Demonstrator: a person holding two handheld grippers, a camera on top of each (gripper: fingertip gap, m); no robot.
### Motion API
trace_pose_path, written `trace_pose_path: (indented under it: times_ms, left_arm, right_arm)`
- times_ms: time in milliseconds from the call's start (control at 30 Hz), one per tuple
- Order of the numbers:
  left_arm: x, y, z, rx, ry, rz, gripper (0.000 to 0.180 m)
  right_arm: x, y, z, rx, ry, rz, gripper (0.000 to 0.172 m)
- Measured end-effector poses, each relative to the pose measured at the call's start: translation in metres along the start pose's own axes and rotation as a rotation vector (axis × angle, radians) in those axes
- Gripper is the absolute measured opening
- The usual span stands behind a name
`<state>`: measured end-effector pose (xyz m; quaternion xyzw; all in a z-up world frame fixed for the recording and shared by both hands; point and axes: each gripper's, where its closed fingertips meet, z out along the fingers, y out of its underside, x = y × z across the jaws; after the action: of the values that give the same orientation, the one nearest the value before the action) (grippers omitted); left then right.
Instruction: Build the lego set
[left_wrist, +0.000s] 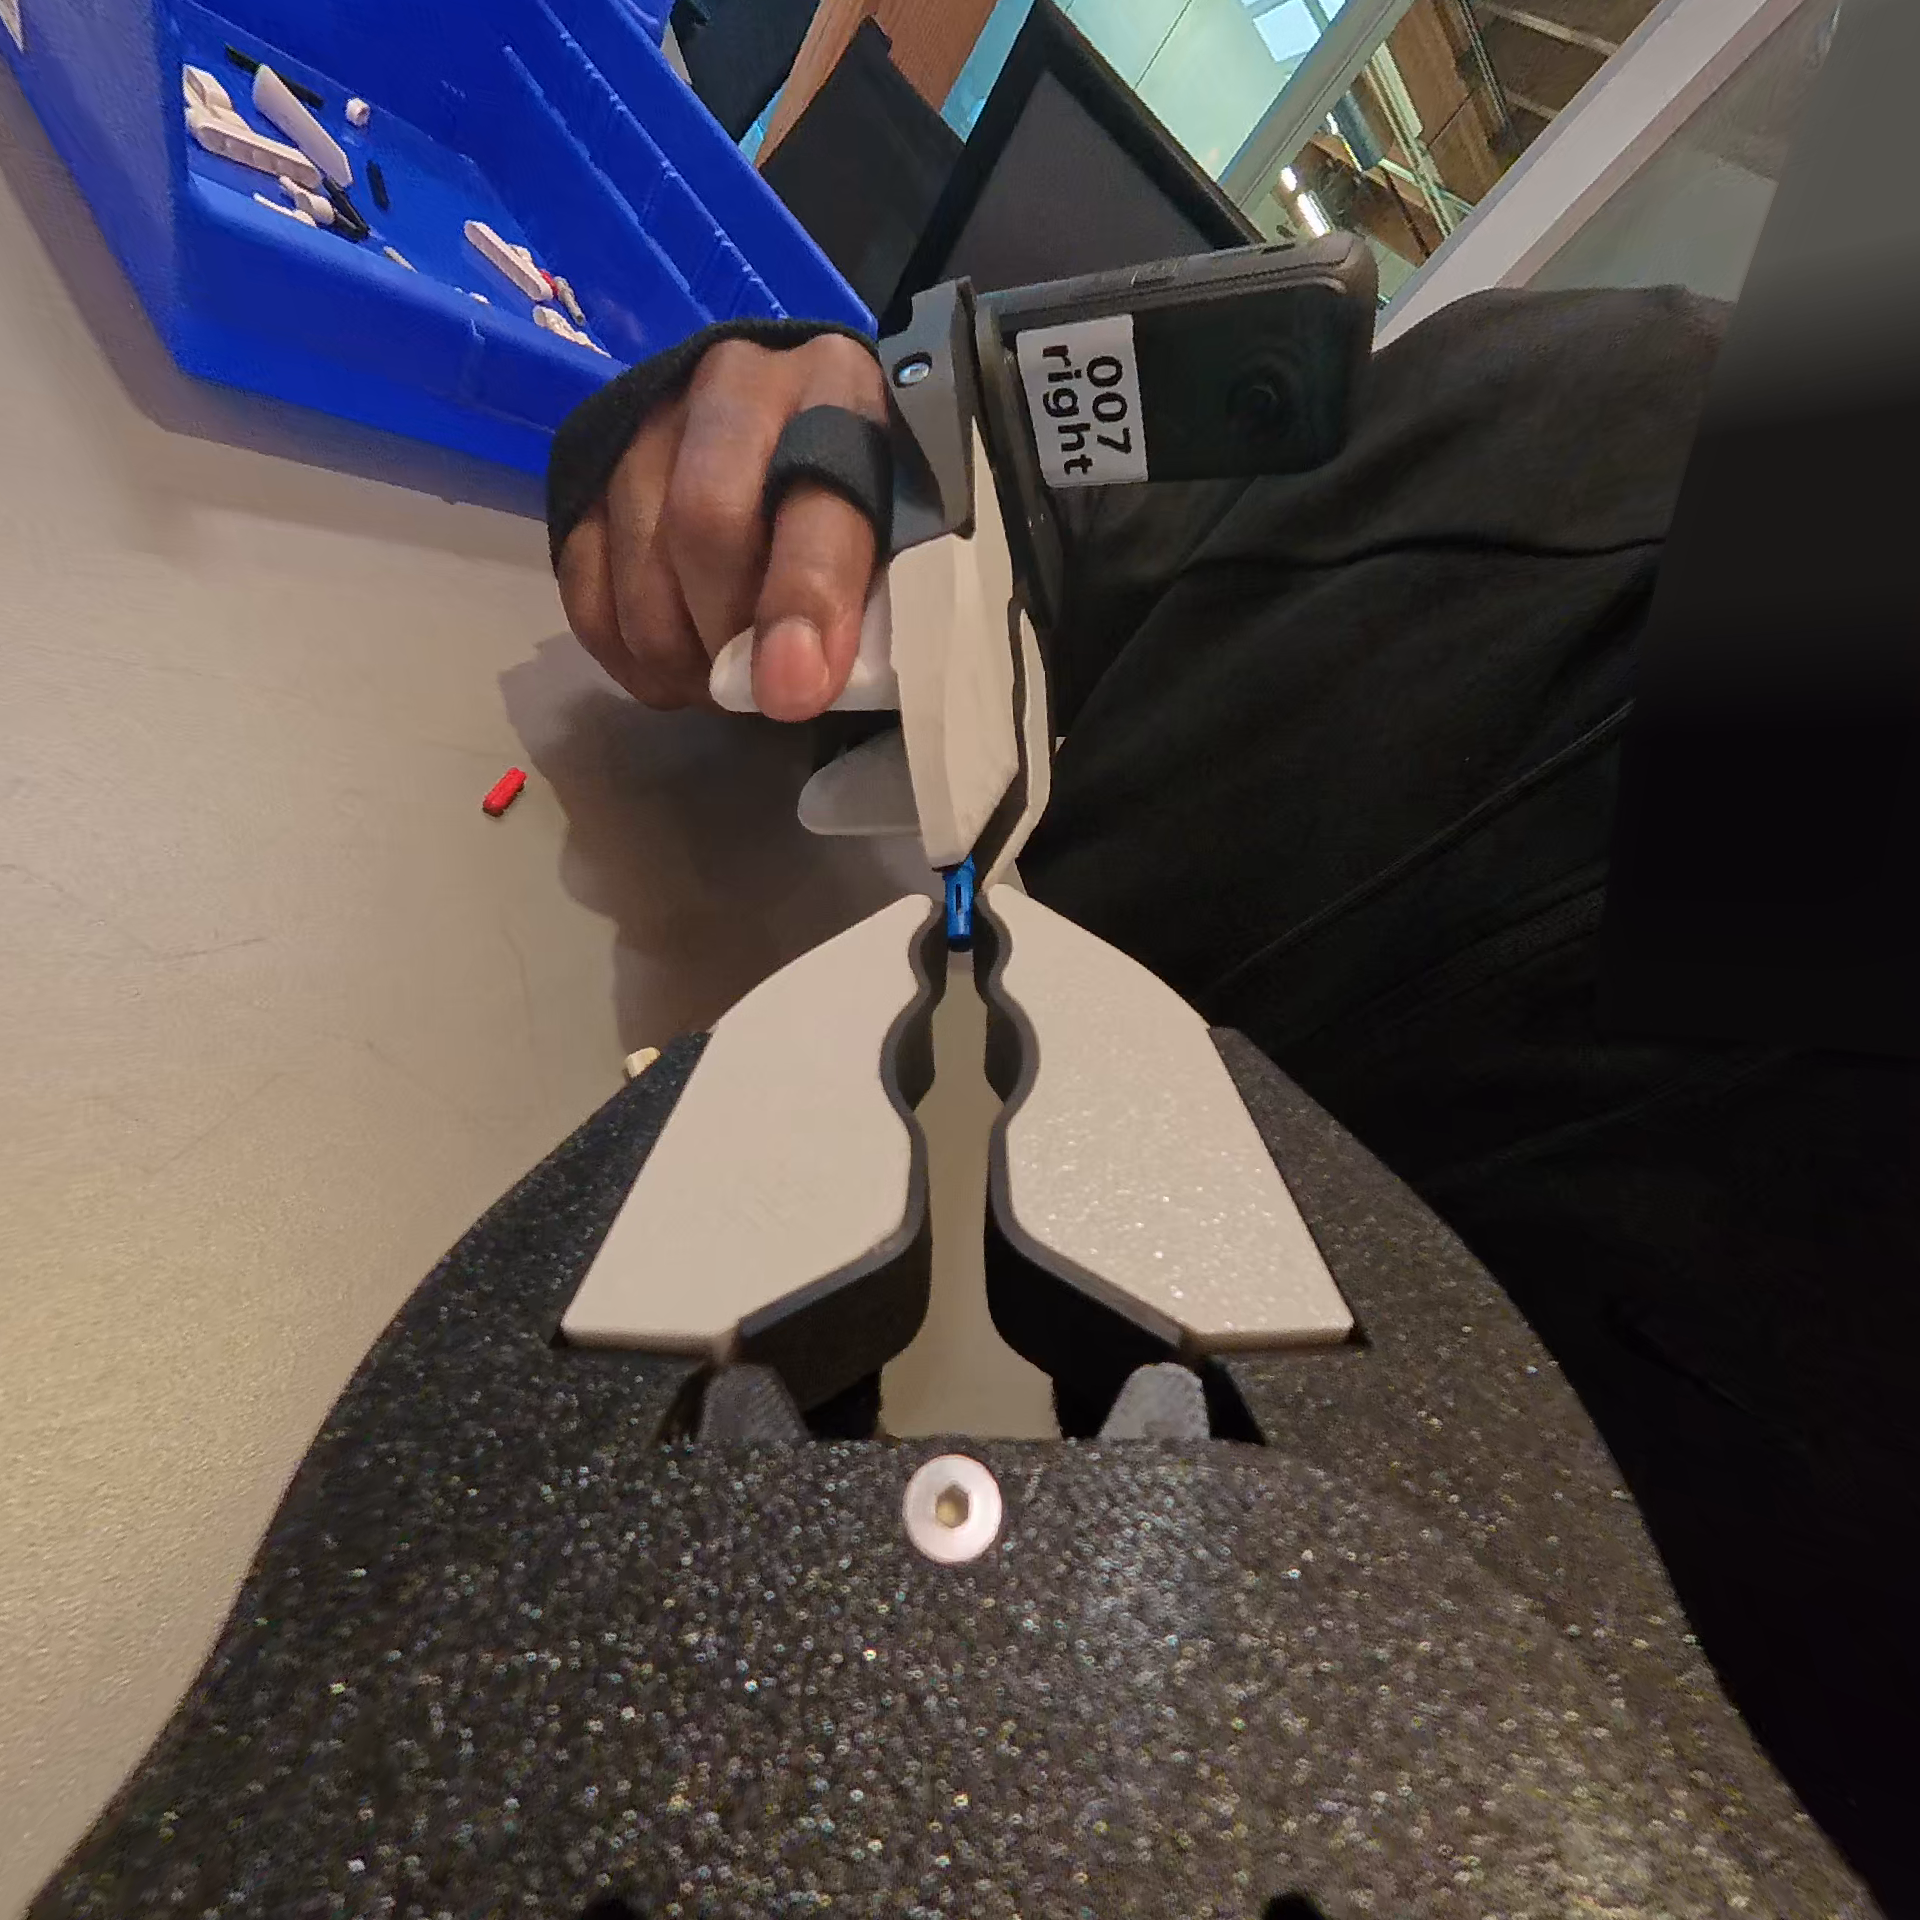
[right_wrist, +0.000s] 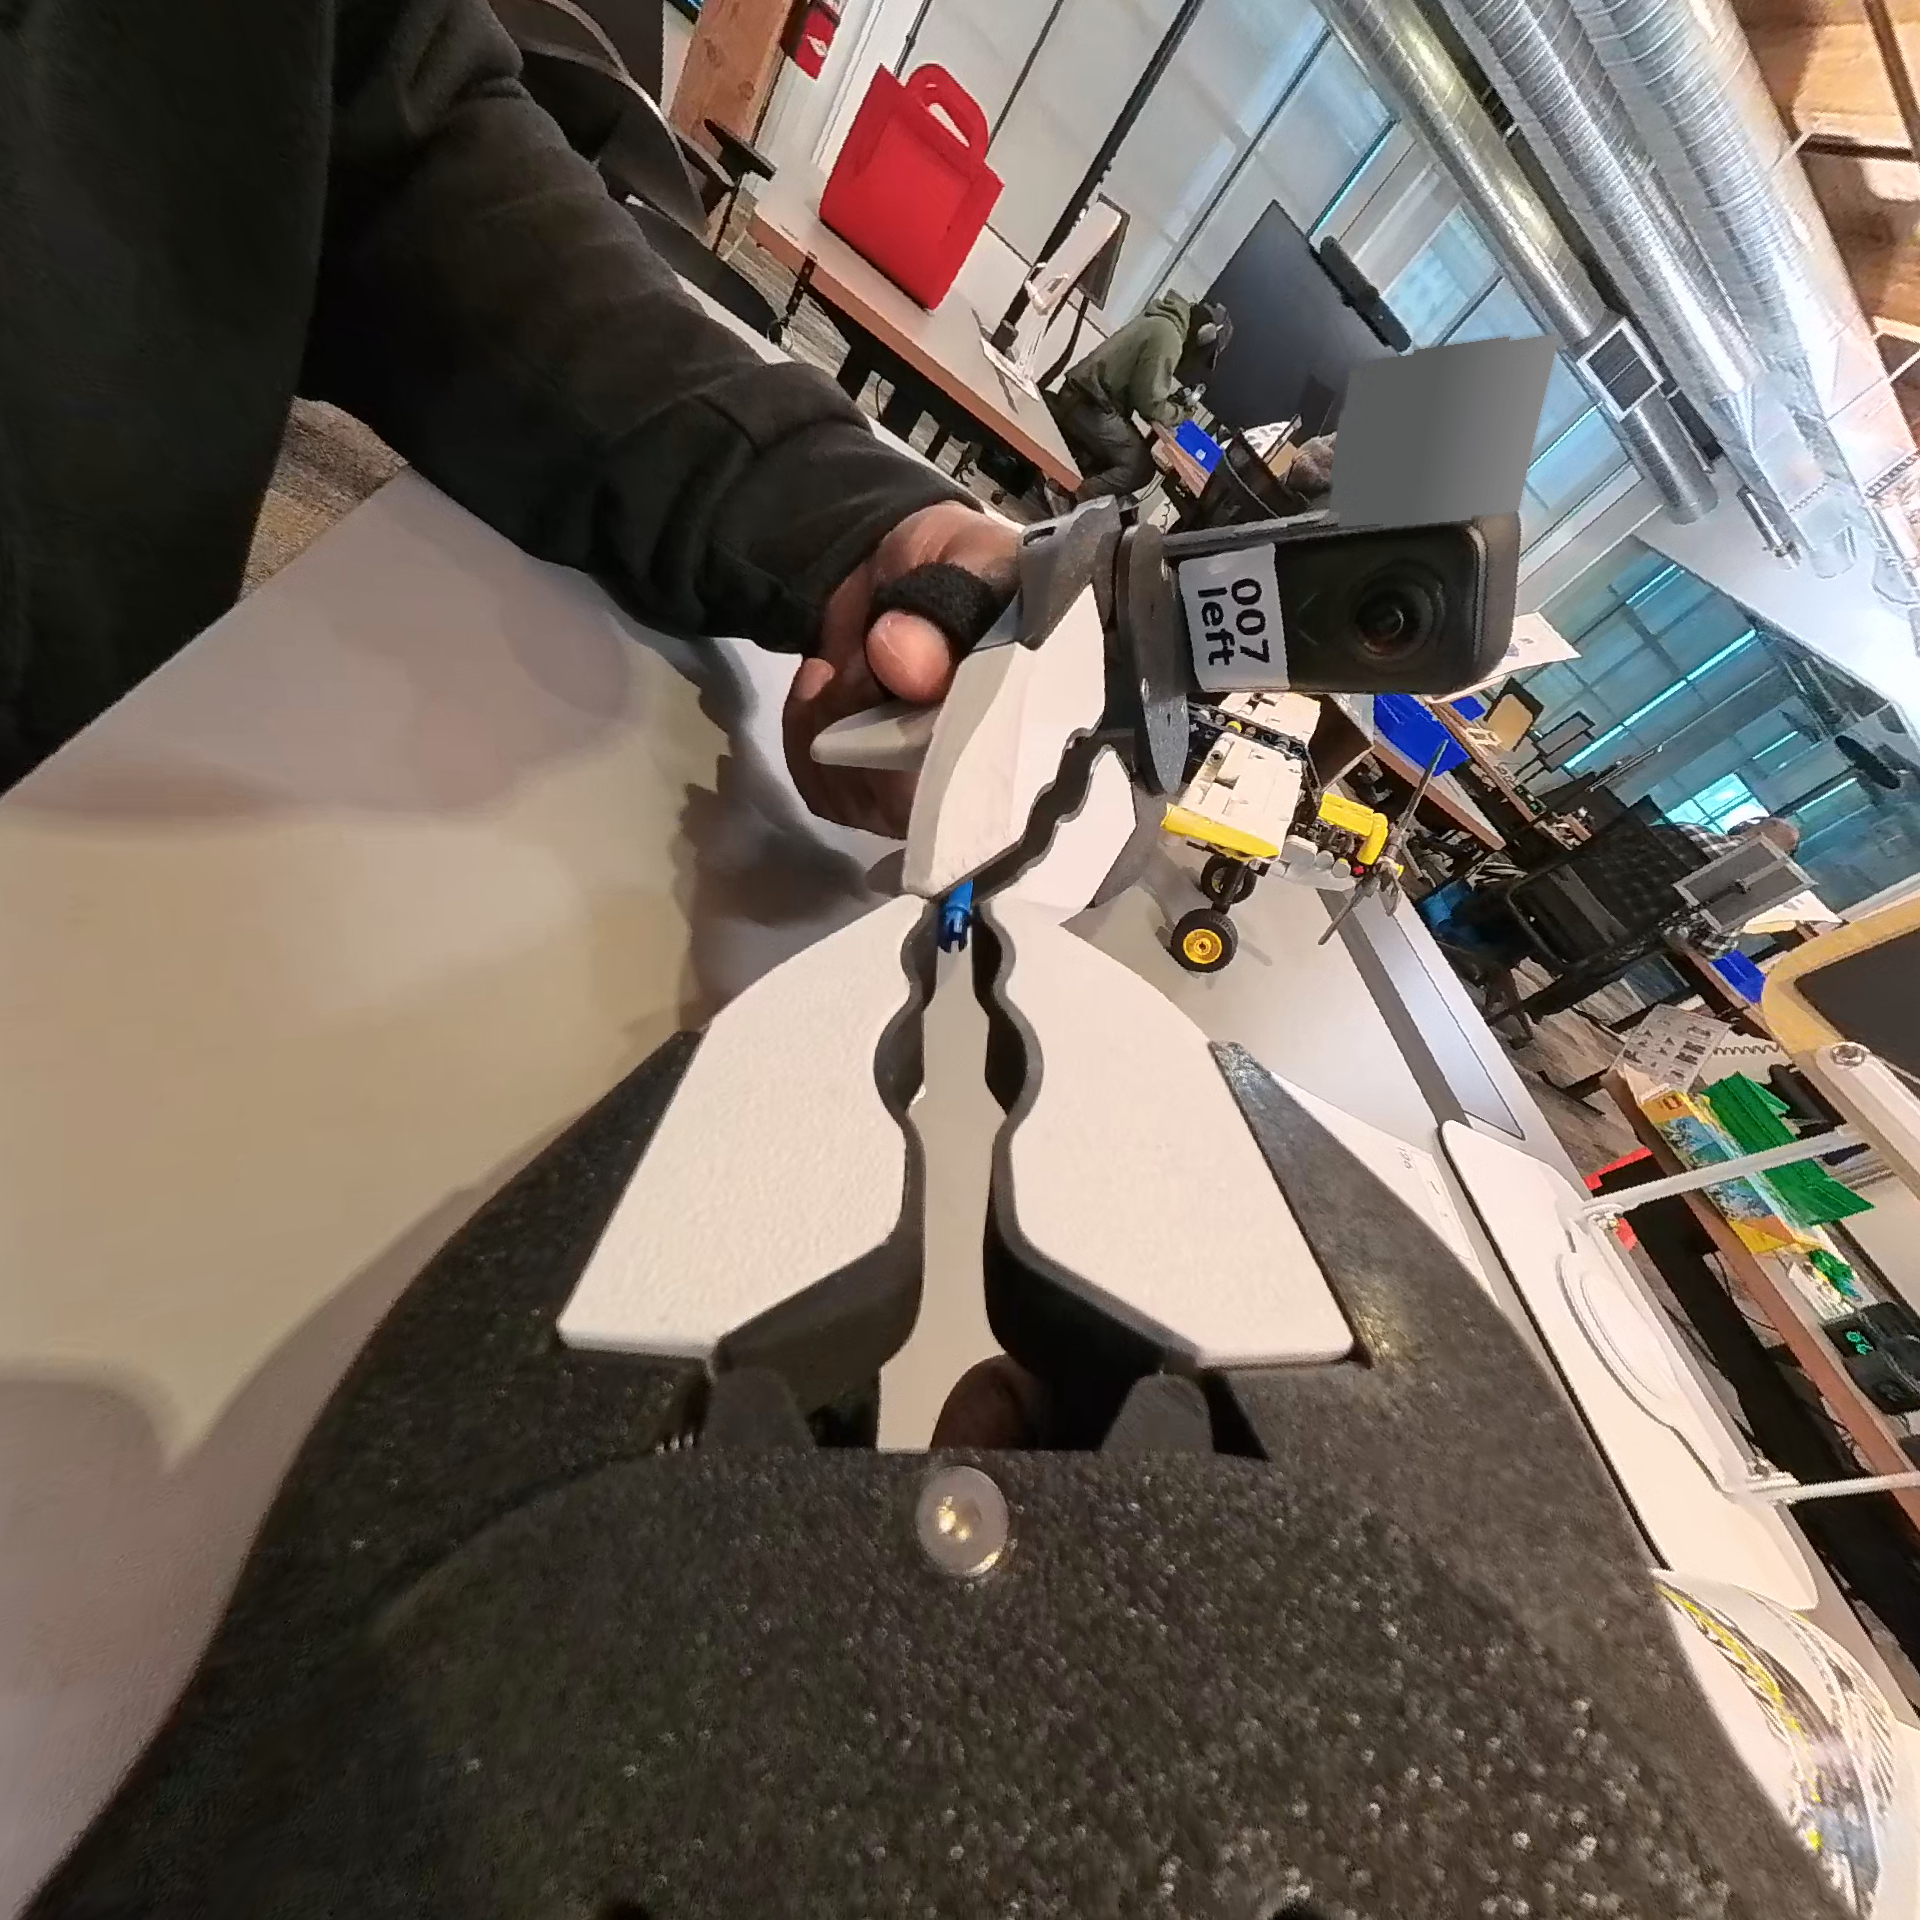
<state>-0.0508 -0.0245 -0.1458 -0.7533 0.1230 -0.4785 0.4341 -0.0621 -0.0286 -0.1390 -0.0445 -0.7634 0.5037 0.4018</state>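
A: Left tongs (left_wrist: 958, 914)?
B: Nearly closed, tips pinching one end of a small blue pin (left_wrist: 958, 906), held above the surface (left_wrist: 208, 935).
A: Right tongs (right_wrist: 951, 920)?
B: Same pin (right_wrist: 953, 923), other end. Narrow gap, tips pressed on it. The two tongs meet tip to tip, pin between them.
A: Around it?
B: Red piece (left_wrist: 504, 791) on the surface to the left, blue bin (left_wrist: 436, 343) of white parts far left. Brick plane (right_wrist: 1278, 821) far right.
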Motion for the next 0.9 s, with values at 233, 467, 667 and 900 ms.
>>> trace_pose_path:
  times_ms: [233,467,667,900]
  left_arm:
    - [-0.001,0.0,0.0,0.001,-0.018,0.007,0.004]
    - [-0.018,0.002,-0.023,0.026,-0.385,0.034,0.022]
    - [-0.056,0.033,-0.036,-0.1,-0.798,0.034,0.036]
    - [-0.079,0.051,-0.034,-0.196,-0.85,-0.03,0.035]
  right_arm:
    - [0.0,0.002,-0.001,-0.021,-0.012,0.017,0.005]
    - [0.012,0.016,-0.01,-0.102,0.052,0.053,0.004]
    - [0.011,0.027,-0.009,-0.147,0.039,0.091,0.005]
    - [0.004,0.036,-0.009,-0.192,0.013,0.094,0.005]
